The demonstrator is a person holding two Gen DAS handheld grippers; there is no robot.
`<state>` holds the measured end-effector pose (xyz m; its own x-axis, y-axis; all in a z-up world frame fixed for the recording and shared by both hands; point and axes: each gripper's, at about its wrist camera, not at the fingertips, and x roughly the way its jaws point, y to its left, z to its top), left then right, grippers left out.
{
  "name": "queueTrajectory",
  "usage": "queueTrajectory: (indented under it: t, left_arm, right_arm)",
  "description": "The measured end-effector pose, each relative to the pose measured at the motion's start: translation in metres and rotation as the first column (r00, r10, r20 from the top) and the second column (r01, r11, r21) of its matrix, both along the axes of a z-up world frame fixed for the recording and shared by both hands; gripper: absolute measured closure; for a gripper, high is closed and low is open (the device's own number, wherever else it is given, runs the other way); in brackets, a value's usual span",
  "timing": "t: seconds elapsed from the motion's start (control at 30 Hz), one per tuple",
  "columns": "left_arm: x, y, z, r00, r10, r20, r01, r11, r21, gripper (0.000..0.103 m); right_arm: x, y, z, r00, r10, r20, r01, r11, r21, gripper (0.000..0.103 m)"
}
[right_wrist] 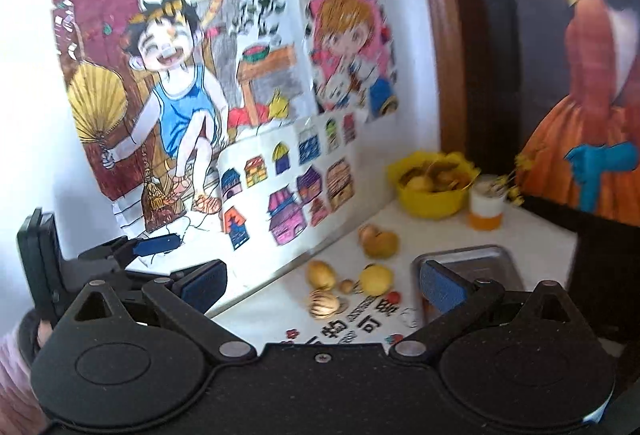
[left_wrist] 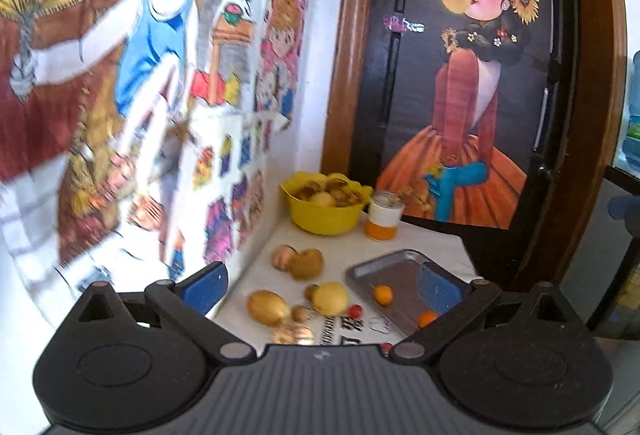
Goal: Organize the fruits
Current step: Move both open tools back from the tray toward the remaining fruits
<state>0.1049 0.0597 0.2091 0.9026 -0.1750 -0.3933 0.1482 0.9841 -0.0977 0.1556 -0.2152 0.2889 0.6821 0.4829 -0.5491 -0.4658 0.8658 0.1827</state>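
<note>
**Both claws empty above the fruit**

The left claw (left_wrist: pixel 320 285) and right claw (right_wrist: pixel 322 285) gape wide, holding nothing. Loose fruits (left_wrist: pixel 330 298) lie low centre on the table (left_wrist: pixel 432 241); two oranges (left_wrist: pixel 383 293) rest in the metal tray (left_wrist: pixel 394 267), lower right. The yellow bowl (left_wrist: pixel 322 219) sits behind.

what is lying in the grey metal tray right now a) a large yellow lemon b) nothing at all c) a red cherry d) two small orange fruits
d, the grey metal tray holds two small orange fruits, while the bigger fruits lie on the white table to its left.
</note>
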Motion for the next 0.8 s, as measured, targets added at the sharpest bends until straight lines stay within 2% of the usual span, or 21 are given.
queueTrajectory:
  t: [0.17,0.3,0.43,0.57,0.8]
  left_arm:
    - [0.014,0.009,-0.01,1.0,0.03,-0.001,-0.03,0.999,0.023,0.0]
    - [0.032,0.014,-0.039,0.998,0.043,-0.043,-0.042,0.999,0.025,0.0]
    - [0.055,0.018,-0.072,0.995,0.051,-0.09,-0.048,0.998,0.041,0.0]
    - [0.078,0.018,-0.103,0.992,0.036,-0.123,-0.029,0.998,0.059,0.0]
    - [0.12,0.007,-0.154,0.983,-0.005,-0.182,0.021,0.996,0.089,0.0]
  right_arm:
    - [0.053,0.045,-0.022,0.994,0.109,-0.015,-0.11,0.991,-0.079,0.001]
    - [0.094,0.06,-0.058,0.985,0.169,-0.026,-0.171,0.981,-0.092,0.001]
    - [0.136,0.06,-0.104,0.979,0.187,-0.081,-0.196,0.974,-0.112,0.001]
    - [0.176,0.049,-0.151,0.968,0.191,-0.162,-0.206,0.975,-0.086,0.001]
    - [0.223,0.043,-0.222,0.946,0.224,-0.235,-0.247,0.966,-0.072,0.001]
